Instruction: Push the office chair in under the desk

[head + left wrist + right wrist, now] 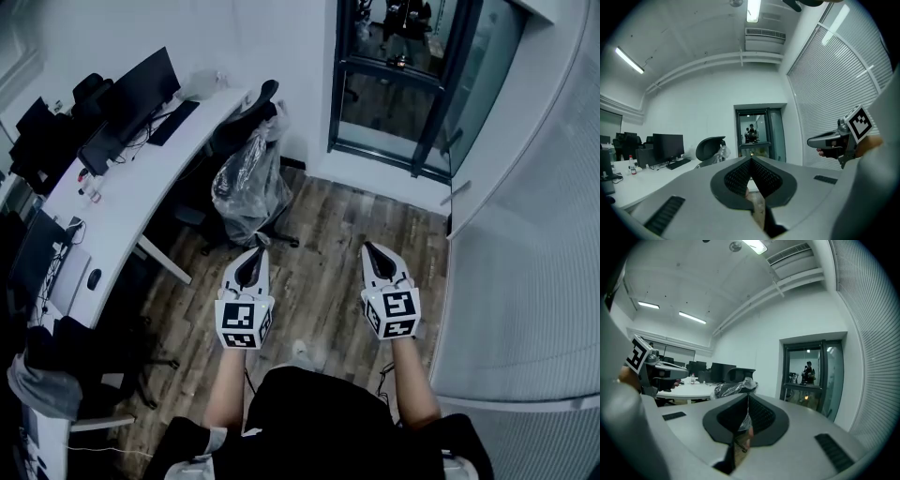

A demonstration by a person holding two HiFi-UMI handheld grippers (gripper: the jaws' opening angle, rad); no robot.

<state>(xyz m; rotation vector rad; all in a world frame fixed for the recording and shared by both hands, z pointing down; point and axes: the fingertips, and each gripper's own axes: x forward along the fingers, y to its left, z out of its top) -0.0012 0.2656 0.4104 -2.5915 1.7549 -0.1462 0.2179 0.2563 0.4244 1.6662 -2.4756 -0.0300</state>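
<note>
With the left gripper and right gripper pressed together and empty, the plastic-wrapped office chair could be spun aside from the desk if pushed off-centre

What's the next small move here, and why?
Probably step toward the office chair and bring the shut left gripper and right gripper to its plastic-wrapped back: it sits out from the desk, with floor between it and both.
</note>
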